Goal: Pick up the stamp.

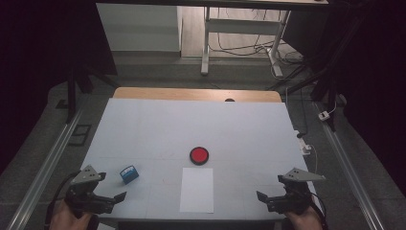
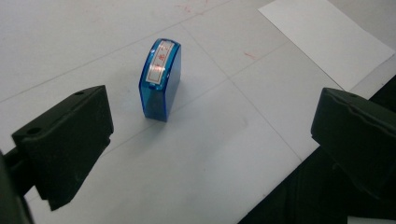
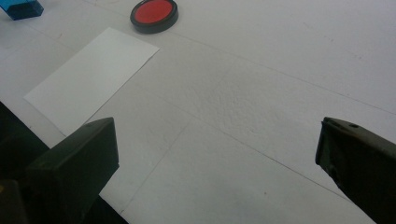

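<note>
1. Step in hand: you appear to be at the approach. Your left gripper (image 1: 107, 197) sits released, jaws wide apart, near the blue stamp (image 2: 160, 79) and not touching it.
2. Your right gripper (image 1: 270, 197) is likewise released and grasps nothing, well apart from everything.
3. The stamp stands upright on the white surface (image 1: 143, 124), left of the paper sheet (image 1: 197, 189) and well apart from the red ink pad (image 1: 199, 155).
4. Next move, in my judgement: advance the left gripper until the jaws straddle the stamp's flat sides, then close squarely.
5. Materials: the stamp is glossy translucent plastic, likely slippery, with a curved labelled top. The pad is a round black-rimmed dish. The sheet is thin and flat.
</note>
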A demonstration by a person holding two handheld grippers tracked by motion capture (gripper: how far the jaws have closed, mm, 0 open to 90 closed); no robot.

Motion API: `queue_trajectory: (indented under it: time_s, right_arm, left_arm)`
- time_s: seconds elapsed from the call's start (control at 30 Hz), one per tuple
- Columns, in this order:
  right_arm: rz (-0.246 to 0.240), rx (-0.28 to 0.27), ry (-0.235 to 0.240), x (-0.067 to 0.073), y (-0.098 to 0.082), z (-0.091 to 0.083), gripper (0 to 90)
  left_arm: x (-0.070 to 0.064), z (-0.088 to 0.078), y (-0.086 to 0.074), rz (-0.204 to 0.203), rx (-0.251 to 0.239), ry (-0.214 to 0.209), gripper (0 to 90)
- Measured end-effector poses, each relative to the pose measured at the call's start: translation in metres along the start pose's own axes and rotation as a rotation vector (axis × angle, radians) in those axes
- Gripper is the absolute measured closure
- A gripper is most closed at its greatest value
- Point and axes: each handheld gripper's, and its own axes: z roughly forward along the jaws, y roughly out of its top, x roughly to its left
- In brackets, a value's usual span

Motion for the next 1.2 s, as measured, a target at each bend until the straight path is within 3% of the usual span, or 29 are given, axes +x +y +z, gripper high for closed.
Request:
queue_trajectory:
  time_s: [0.77, 0.93, 1.2]
  right_arm:
    - [-0.011, 0.006, 0.010, 0.001, 0.000, 0.001, 0.0]
    - [-0.010, 0.007, 0.012, 0.000, 0.000, 0.001, 0.0]
    - [-0.015, 0.014, 0.011, 0.001, 0.000, 0.001, 0.0]
  left_arm:
    - [0.011, 0.026, 0.016, 0.049, 0.022, 0.034, 0.0]
    - [0.015, 0.034, 0.022, 0.040, 0.049, 0.039, 0.0]
    - [0.023, 0.042, 0.029, 0.042, 0.054, 0.033, 0.0]
